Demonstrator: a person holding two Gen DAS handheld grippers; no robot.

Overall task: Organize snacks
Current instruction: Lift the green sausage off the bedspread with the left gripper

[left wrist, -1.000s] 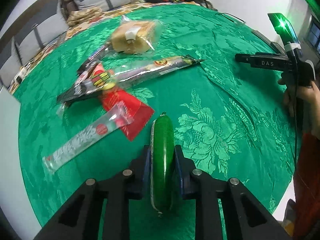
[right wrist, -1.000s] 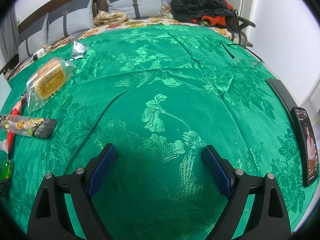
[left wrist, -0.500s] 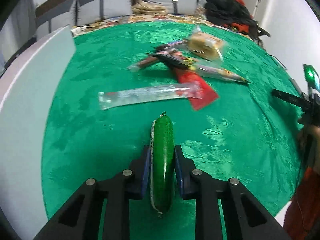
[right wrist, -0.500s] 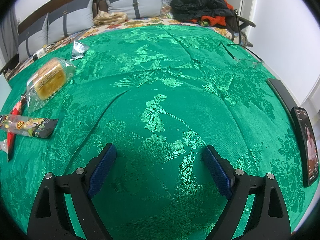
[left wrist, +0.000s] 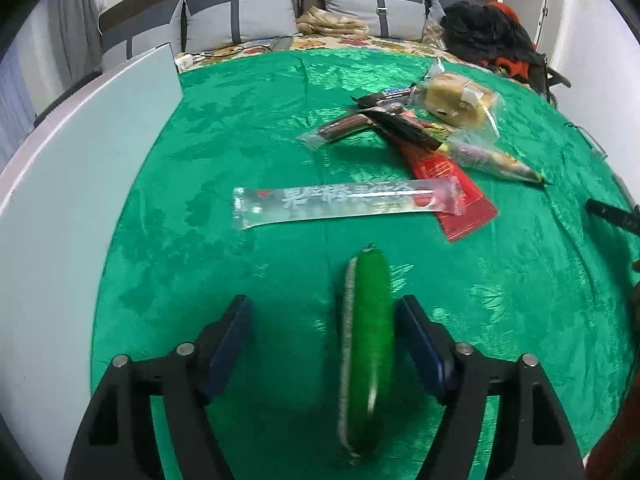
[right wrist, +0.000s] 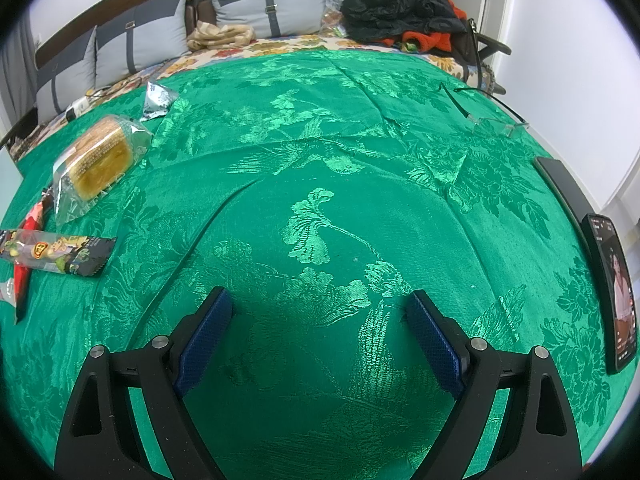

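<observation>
While the left gripper [left wrist: 324, 340] stands with jaws spread wide, the green sausage [left wrist: 368, 344] sits between them, against the right one and clear of the left — over the green cloth [left wrist: 248, 128] of the bench. Beyond: a clear wrapped bar [left wrist: 344, 204], a red packet [left wrist: 452, 188], a wrapped bun [left wrist: 456, 100]. Right gripper [right wrist: 320, 332] — jaws wide apart, holding nothing.

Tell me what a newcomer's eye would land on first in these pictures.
First comes the green sausage, lying between the open fingers of the left gripper, close to the right-hand finger. Beyond it, a heap of snack packets tops the bright green tablecloth. In the right wrist view, the right gripper stands open over bare cloth, with a phone at the right edge.
</observation>
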